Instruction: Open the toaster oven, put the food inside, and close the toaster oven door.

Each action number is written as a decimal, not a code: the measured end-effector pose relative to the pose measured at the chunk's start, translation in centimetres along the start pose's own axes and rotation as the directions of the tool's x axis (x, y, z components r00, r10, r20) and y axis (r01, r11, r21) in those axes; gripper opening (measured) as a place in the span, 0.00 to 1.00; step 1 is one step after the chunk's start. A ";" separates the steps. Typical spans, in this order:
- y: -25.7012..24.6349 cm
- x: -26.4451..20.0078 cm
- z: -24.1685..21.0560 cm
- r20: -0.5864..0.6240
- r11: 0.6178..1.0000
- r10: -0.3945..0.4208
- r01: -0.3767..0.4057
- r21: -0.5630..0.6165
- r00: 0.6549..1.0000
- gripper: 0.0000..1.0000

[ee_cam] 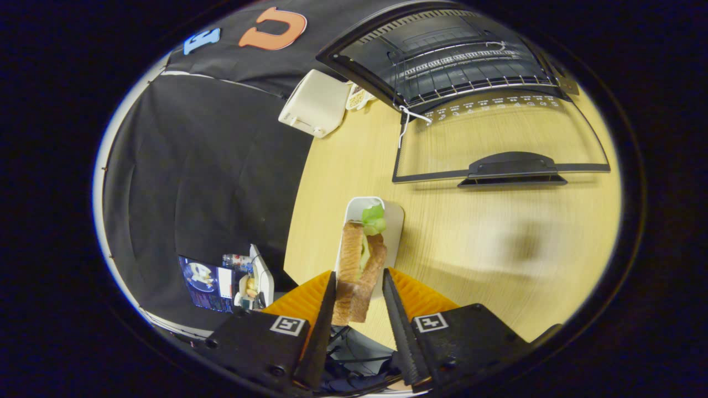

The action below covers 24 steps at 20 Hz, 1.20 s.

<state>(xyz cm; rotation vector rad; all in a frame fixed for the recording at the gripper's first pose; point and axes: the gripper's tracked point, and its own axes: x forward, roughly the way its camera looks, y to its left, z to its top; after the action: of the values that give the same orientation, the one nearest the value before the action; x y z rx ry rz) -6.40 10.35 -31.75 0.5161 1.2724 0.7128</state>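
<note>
Fingers (pixel 358 301) narrowly parted, flanking the sandwich (pixel 358 265) on its white tray (pixel 391 221); whether they press it is unclear.

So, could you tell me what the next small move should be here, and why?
Probably close the hand-held gripper on the sandwich: it stands between the open fingers above the white plate, and the toaster oven beyond already has its door down.

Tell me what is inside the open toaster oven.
Inside the toaster oven, a bare wire rack shows with no food on it; the space beneath the rack is too dark to tell. The sandwich sits between the claw fingers, above a white tray.
</note>
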 end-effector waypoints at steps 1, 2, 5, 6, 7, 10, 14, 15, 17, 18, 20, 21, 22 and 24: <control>0.0 0.1 0.2 0.014 1.000 0.000 0.000 -0.001 1.000 0.47; 0.0 -0.1 0.2 0.018 1.000 -0.002 0.002 -0.009 1.000 0.44; 0.4 -0.2 0.0 0.034 0.999 0.001 0.000 -0.043 0.999 0.38; 0.7 -0.5 -0.2 0.041 0.999 0.002 0.000 -0.049 0.999 0.37; 0.8 -0.8 -0.1 0.051 0.999 0.005 -0.002 -0.051 0.999 0.37; 2.0 -2.0 0.2 0.075 0.998 0.067 -0.065 -0.028 0.995 0.37; 3.2 -4.1 1.3 0.118 0.985 0.171 -0.174 0.009 0.978 0.37; 3.0 -4.4 1.5 0.124 0.984 0.180 -0.181 -0.004 0.976 0.37; 2.4 -4.8 2.0 0.146 0.983 0.181 -0.181 -0.007 0.973 0.37; 2.0 -5.0 2.4 0.166 0.983 0.184 -0.186 -0.002 0.969 0.37; 1.8 -5.6 3.4 0.212 0.973 0.223 -0.230 0.005 0.951 0.36; 1.8 -6.1 4.0 0.243 0.965 0.251 -0.263 0.019 0.937 0.37; 1.5 -6.4 4.9 0.279 0.956 0.269 -0.290 0.038 0.922 0.37; 0.3 -7.1 6.8 0.372 0.946 0.273 -0.319 0.066 0.887 0.36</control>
<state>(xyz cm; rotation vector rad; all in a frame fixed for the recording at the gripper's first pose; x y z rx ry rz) -0.77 5.66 -25.17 0.9166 0.9046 0.7541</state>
